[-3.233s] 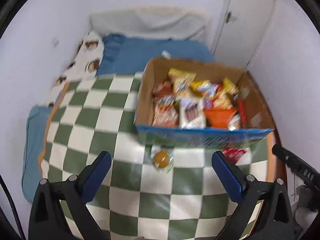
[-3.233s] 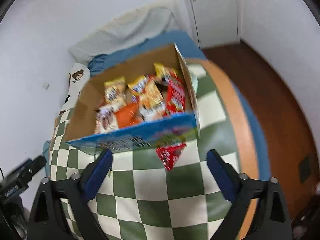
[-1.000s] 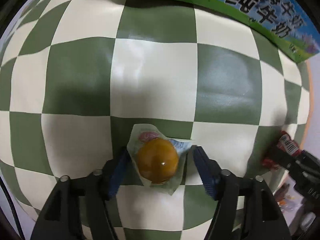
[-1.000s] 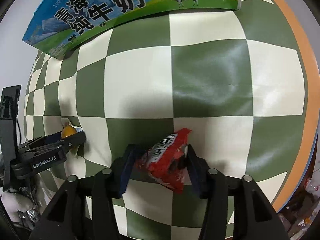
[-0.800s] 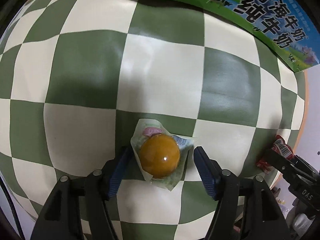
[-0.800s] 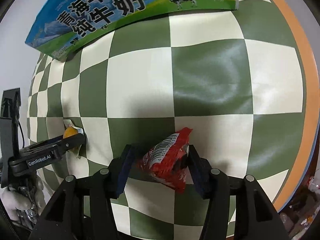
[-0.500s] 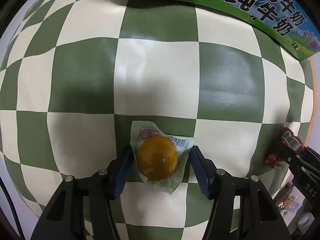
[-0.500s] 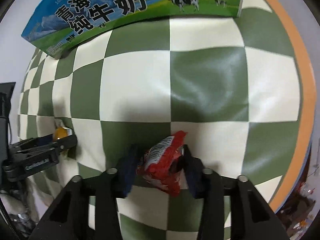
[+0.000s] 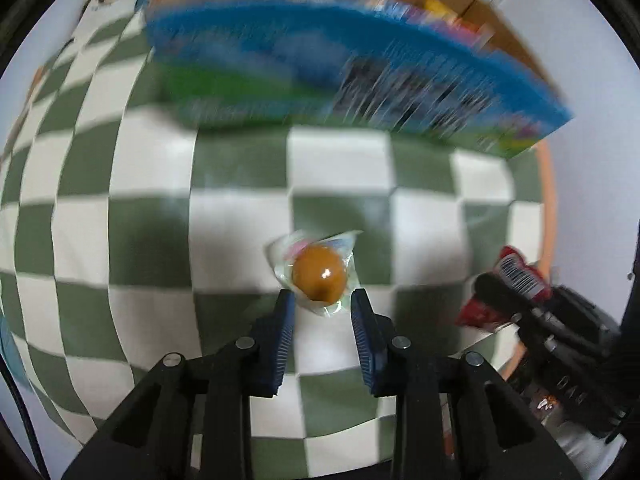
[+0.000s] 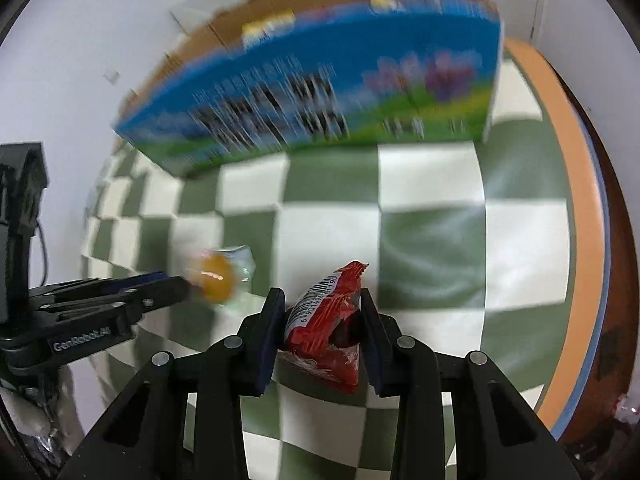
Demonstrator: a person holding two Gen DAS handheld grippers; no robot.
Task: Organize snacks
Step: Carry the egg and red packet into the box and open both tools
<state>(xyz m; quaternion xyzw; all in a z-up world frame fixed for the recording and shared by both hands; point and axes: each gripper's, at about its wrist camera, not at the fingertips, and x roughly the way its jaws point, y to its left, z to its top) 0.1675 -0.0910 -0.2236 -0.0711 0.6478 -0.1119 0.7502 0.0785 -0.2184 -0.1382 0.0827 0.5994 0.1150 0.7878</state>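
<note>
My left gripper [image 9: 323, 300] is shut on a clear wrapped snack with an orange ball inside [image 9: 319, 273], held above the green-and-cream checkered cloth [image 9: 240, 208]. My right gripper [image 10: 323, 300] is shut on a red snack packet [image 10: 326, 320]. The blue-and-green milk carton box [image 9: 320, 76] holding several snacks stands ahead of both grippers; it also shows in the right wrist view [image 10: 320, 96]. The right gripper with the red packet [image 9: 516, 280] shows at the right of the left wrist view. The left gripper with the orange snack [image 10: 214, 276] shows at the left of the right wrist view.
The checkered cloth ends in an orange border [image 10: 576, 200] at the right, with brown floor [image 10: 616, 300] beyond. White walls stand behind the box. A patterned pillow [image 9: 104, 0] lies at the far left.
Both grippers have closed on their snacks and lifted them off the cloth. Both views have tilted up, so the box side and its open top now show, blurred by motion.
</note>
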